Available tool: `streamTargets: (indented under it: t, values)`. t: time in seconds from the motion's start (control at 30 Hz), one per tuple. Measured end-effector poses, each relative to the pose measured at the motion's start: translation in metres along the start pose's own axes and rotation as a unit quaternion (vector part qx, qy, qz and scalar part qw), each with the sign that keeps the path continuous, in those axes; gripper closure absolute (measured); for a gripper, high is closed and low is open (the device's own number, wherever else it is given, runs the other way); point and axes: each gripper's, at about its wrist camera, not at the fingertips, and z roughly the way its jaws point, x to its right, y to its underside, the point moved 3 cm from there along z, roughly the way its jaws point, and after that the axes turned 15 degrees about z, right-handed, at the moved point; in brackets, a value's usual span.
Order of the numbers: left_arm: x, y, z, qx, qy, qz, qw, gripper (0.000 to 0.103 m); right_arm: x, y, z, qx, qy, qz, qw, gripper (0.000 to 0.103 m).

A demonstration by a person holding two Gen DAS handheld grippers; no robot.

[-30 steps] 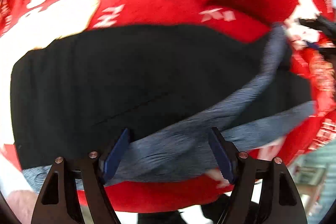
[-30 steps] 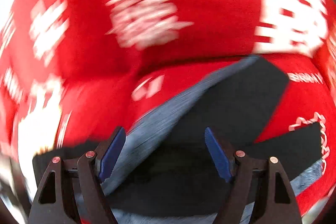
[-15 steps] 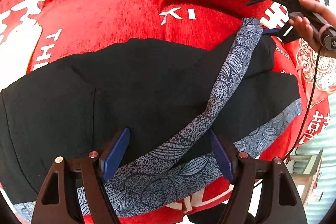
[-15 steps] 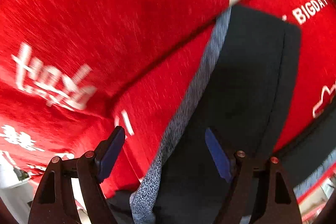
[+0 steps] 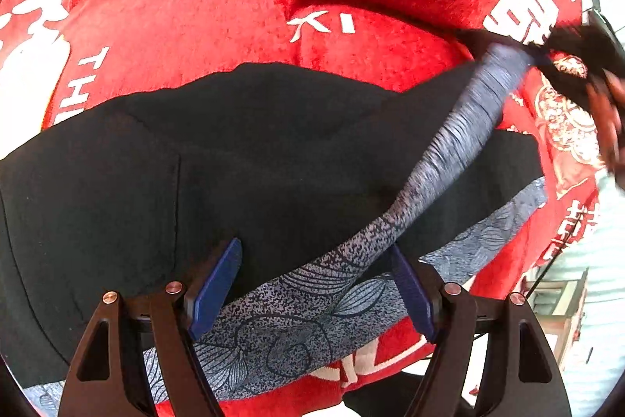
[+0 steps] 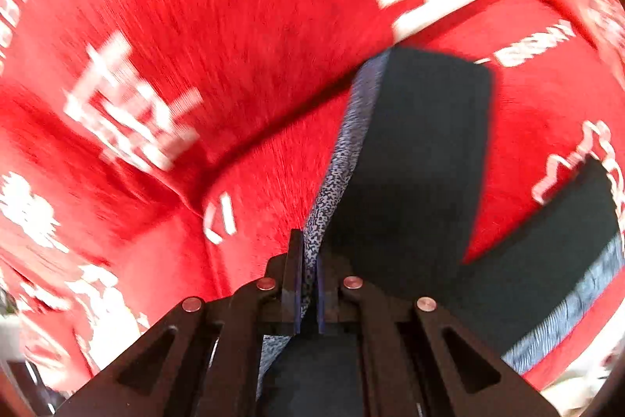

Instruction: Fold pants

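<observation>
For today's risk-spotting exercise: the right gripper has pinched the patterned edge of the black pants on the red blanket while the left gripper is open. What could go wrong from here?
1. The right gripper pinches only the narrow patterned stripe, so the cloth might slip out when pulled.
2. The left gripper is open above the pants, holding nothing, so they could drag or bunch.
3. The red blanket lies rumpled, so the fold may land uneven.

Left hand-held gripper: black angular frame with triangular cut-outs, four copper-coloured rivets, blue pads on the fingers. Right hand-held gripper: same black frame, same four rivets, thin blue pads. Blurred hand at the left view's right edge.
</observation>
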Motion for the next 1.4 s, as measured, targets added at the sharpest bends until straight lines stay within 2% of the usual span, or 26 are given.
streamTargets:
  t: [0.03,0.1,0.17,0.2,0.23,0.33,0.43,0.5,0.57,0.63,0.67,0.77,0.87,0.9,0.93,1.03,1.07,1.17,1.27,1.33,1.4]
  values:
    - [0.000,0.001,-0.001,0.000,0.005,0.001,1.0000,0.026,0.004,0.004,-0.010,0.017,-0.004,0.002,1.000,0.098]
    - [0.001,0.004,-0.002,-0.005,0.013,0.007,0.9999,0.026,0.038,0.029,-0.042,0.062,-0.012,0.007,0.998,0.098]
    - [0.003,0.007,0.002,-0.018,0.015,0.018,0.9996,0.026,0.071,0.045,-0.048,0.075,-0.002,0.006,0.997,0.098]
    - [0.005,0.009,0.004,-0.024,0.015,0.026,0.9993,0.026,0.088,0.049,-0.046,0.074,0.009,0.009,0.997,0.098]
    - [0.007,0.010,0.005,-0.029,0.013,0.035,0.9989,0.026,0.115,0.055,-0.035,0.062,0.028,0.022,0.997,0.098]
    - [0.011,0.009,0.006,-0.042,0.008,0.057,0.9975,0.026,0.168,0.067,-0.011,0.021,0.050,0.057,0.997,0.097]
    - [0.015,0.005,0.004,-0.052,0.017,0.061,0.9966,0.026,0.185,0.066,-0.012,0.013,0.027,0.077,0.997,0.094]
    - [0.024,0.002,0.001,-0.056,0.028,0.071,0.9955,0.026,0.185,0.058,-0.020,0.016,0.020,0.082,0.996,0.083]
    - [0.037,0.002,-0.003,-0.057,0.033,0.091,0.9936,0.026,0.183,0.048,-0.030,0.029,0.039,0.069,0.996,0.044]
    - [0.052,0.004,-0.006,-0.057,0.039,0.113,0.9912,0.026,0.177,0.040,-0.043,0.056,0.053,0.035,0.996,0.028]
    - [0.059,0.004,-0.006,-0.059,0.038,0.121,0.9902,0.026,0.173,0.037,-0.047,0.066,0.054,0.017,0.996,0.025]
    - [0.070,0.005,0.000,-0.064,0.039,0.128,0.9890,0.026,0.160,0.017,-0.046,0.085,0.057,-0.027,0.994,0.023]
    - [0.076,0.006,0.006,-0.069,0.044,0.116,0.9899,0.026,0.156,-0.017,-0.027,0.083,0.049,-0.006,0.995,0.022]
    - [0.077,0.005,0.008,-0.069,0.044,0.114,0.9901,0.026,0.157,-0.026,-0.018,0.077,0.048,0.002,0.996,0.022]
    - [0.078,0.006,0.009,-0.069,0.044,0.114,0.9901,0.026,0.160,-0.040,-0.007,0.070,0.028,0.018,0.997,0.024]
    - [0.084,0.004,0.012,-0.069,0.043,0.118,0.9896,0.026,0.174,-0.057,0.008,0.046,0.009,0.066,0.997,0.096]
    - [0.086,0.003,0.012,-0.068,0.043,0.119,0.9897,0.026,0.181,-0.059,0.005,0.042,-0.012,0.082,0.996,0.097]
    - [0.093,-0.003,0.012,-0.061,0.048,0.114,0.9904,0.026,0.185,-0.049,-0.016,0.047,-0.039,0.078,0.995,0.097]
    - [0.105,-0.013,0.007,-0.043,0.073,0.110,0.9903,0.026,0.181,-0.035,-0.057,0.082,-0.063,0.067,0.992,0.097]
    - [0.115,-0.018,0.006,-0.033,0.091,0.117,0.9884,0.026,0.182,-0.027,-0.074,0.107,-0.065,0.059,0.990,0.097]
    - [0.123,-0.021,0.015,-0.040,0.092,0.125,0.9871,0.026,0.198,-0.023,-0.061,0.100,-0.049,0.070,0.991,0.096]
